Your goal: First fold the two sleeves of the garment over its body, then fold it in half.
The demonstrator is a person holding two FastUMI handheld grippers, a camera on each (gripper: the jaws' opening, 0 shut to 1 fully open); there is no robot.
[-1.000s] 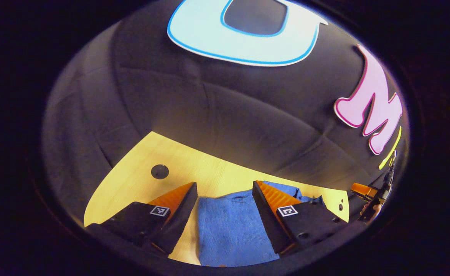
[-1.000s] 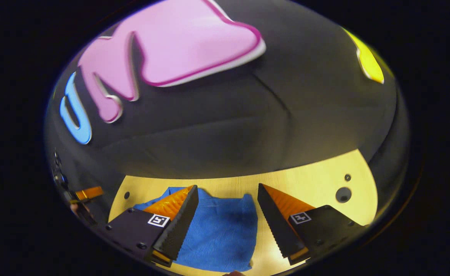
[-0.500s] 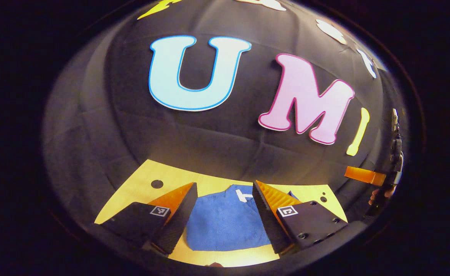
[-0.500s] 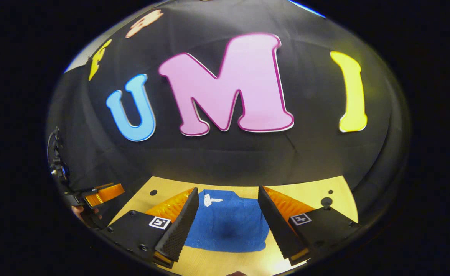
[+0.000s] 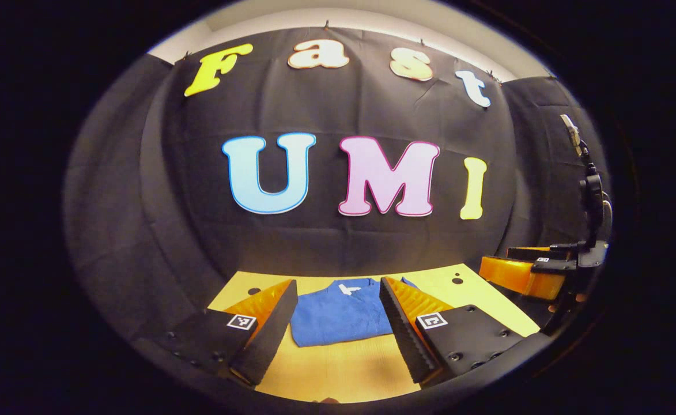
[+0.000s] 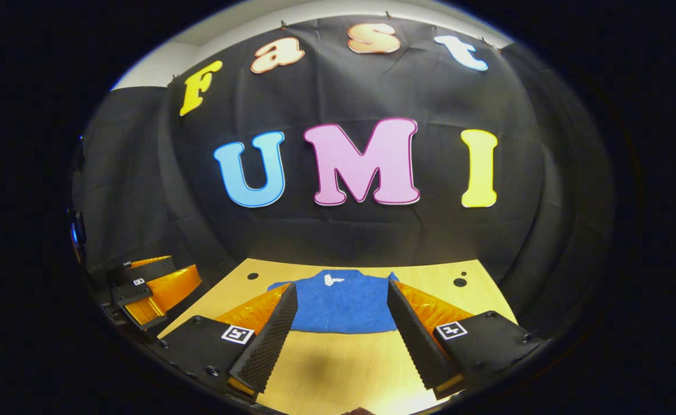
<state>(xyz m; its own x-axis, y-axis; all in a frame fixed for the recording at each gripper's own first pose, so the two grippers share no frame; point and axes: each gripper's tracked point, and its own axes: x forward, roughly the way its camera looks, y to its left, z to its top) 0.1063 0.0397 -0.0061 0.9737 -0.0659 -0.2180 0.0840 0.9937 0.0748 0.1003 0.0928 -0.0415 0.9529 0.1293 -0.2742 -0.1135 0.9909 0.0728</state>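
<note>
A blue garment [image 5: 340,314] lies folded into a compact rectangle on the wooden table [image 5: 343,363], a small white tag at its far edge. My left gripper [image 5: 338,283] hangs open above the table's near side, short of the garment, holding nothing. In the right gripper view the same garment [image 6: 343,302] lies flat ahead, and my right gripper [image 6: 342,286] is open too, clear of the cloth. The right gripper [image 5: 522,271] shows at the far right of the left gripper view. At the left edge of the right gripper view is the left gripper [image 6: 153,282].
The table [image 6: 338,369] has small dark holes near its far corners [image 6: 460,282] [image 6: 252,276]. The black cloth wall stands right behind the table's far edge and wraps both sides. Bare wood lies between the garment and the near edge.
Both grippers have drawn back and up from the garment, staying open. The garment, close under the fingers a second ago, now lies farther ahead, and more of the wall shows.
</note>
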